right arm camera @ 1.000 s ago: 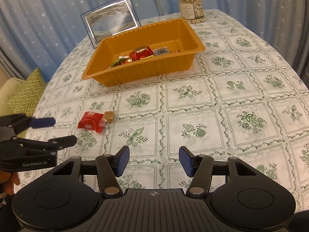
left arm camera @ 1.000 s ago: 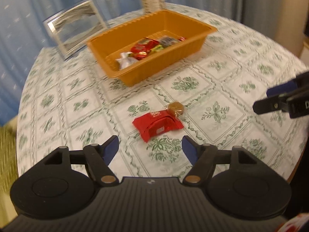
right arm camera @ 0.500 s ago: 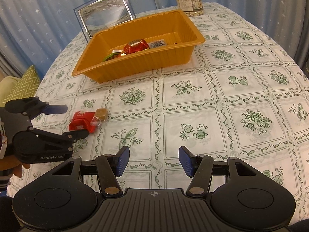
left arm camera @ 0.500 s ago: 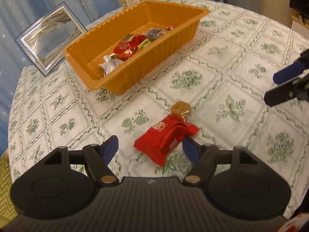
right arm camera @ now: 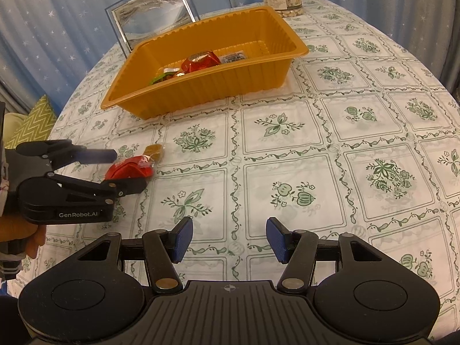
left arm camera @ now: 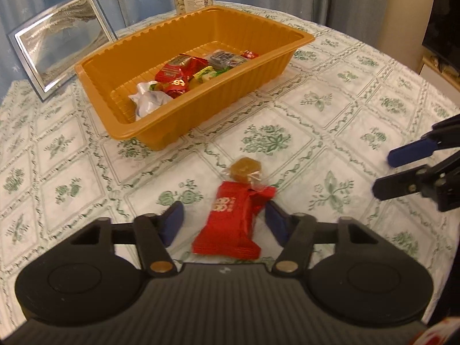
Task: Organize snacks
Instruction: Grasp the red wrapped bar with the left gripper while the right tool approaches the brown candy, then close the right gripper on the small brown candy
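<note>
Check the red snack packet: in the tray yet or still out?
Out. The red snack packet lies flat on the tablecloth, short of the orange tray, between the left gripper pads, which have just been closing.

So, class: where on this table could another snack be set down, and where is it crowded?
Free: the tablecloth right of the orange tray, in front of the right gripper. Some bare floor also shows inside the tray. Crowded: by the left gripper, around the red packet and brown candy.
</note>
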The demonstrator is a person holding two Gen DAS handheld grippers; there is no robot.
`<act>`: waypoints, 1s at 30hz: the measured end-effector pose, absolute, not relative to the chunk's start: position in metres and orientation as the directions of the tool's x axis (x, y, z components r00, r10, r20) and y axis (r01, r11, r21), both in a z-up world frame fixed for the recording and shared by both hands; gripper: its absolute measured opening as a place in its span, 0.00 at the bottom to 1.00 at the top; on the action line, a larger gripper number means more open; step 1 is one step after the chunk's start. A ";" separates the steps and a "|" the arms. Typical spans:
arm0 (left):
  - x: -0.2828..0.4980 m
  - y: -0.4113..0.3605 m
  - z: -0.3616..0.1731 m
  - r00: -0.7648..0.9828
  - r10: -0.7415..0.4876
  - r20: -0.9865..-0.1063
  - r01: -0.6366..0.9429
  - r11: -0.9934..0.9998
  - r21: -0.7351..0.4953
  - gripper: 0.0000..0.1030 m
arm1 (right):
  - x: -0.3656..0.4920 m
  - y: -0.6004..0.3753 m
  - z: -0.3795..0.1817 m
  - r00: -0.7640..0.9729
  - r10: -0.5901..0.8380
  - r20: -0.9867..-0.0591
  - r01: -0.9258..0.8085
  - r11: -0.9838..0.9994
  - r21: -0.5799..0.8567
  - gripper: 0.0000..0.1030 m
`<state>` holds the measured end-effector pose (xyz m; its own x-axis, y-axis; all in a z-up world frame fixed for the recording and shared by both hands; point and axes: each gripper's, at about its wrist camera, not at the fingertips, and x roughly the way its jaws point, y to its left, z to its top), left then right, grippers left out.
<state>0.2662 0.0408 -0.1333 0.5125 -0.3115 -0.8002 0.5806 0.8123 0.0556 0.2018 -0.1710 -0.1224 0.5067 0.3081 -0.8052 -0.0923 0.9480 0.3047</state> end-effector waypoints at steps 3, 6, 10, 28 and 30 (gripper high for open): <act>0.262 0.042 -0.133 0.501 -0.329 -0.800 0.558 0.830 0.008 0.32 | 0.205 -0.170 -0.122 0.509 0.311 -0.803 -0.098 0.947 0.305 0.55; 0.256 0.048 -0.130 0.529 -0.279 -0.801 0.477 0.879 0.010 0.26 | 0.208 -0.165 -0.120 0.515 0.317 -0.796 -0.112 0.946 0.304 0.55; 0.247 0.067 -0.122 0.569 -0.239 -0.787 0.346 0.938 -0.034 0.24 | 0.215 -0.155 -0.118 0.532 0.329 -0.780 -0.144 0.943 0.300 0.55; 0.236 0.119 -0.107 0.654 -0.140 -0.744 0.092 0.990 -0.105 0.24 | 0.271 -0.069 -0.136 0.561 0.408 -0.720 -0.241 0.913 0.329 0.55; 0.235 0.122 -0.108 0.655 -0.143 -0.742 0.082 0.990 -0.119 0.24 | 0.273 -0.061 -0.138 0.579 0.385 -0.719 -0.244 0.923 0.298 0.55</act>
<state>0.2353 0.1218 -0.1079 0.6550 -0.1434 -0.7419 0.0816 0.9895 -0.1191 0.2730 -0.0609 -0.1380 0.5787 0.3847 -0.7191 -0.2436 0.9230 0.2978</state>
